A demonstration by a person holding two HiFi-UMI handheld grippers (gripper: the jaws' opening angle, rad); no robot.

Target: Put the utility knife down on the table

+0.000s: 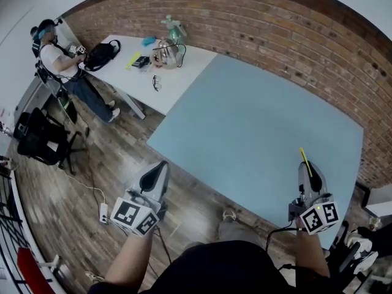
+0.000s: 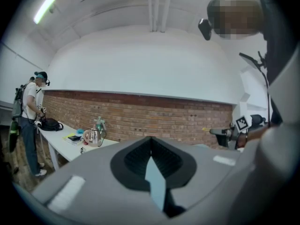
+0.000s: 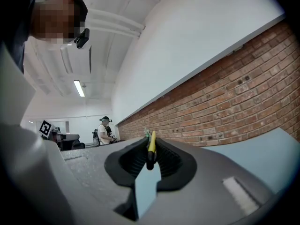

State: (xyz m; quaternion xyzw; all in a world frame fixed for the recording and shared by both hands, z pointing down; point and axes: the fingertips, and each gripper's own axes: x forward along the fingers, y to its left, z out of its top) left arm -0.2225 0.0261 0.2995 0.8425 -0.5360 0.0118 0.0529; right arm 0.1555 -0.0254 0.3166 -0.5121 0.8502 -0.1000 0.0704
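Jaws of my right gripper are clamped, narrowly apart, on the yellow utility knife. I hold it above the blue tabletop at its near edge, toward the right corner. My left gripper is closed and empty, off that near edge.

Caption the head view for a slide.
The right tongs grip a yellow utility knife above the blue table; the empty left tongs hang over the wooden floor.
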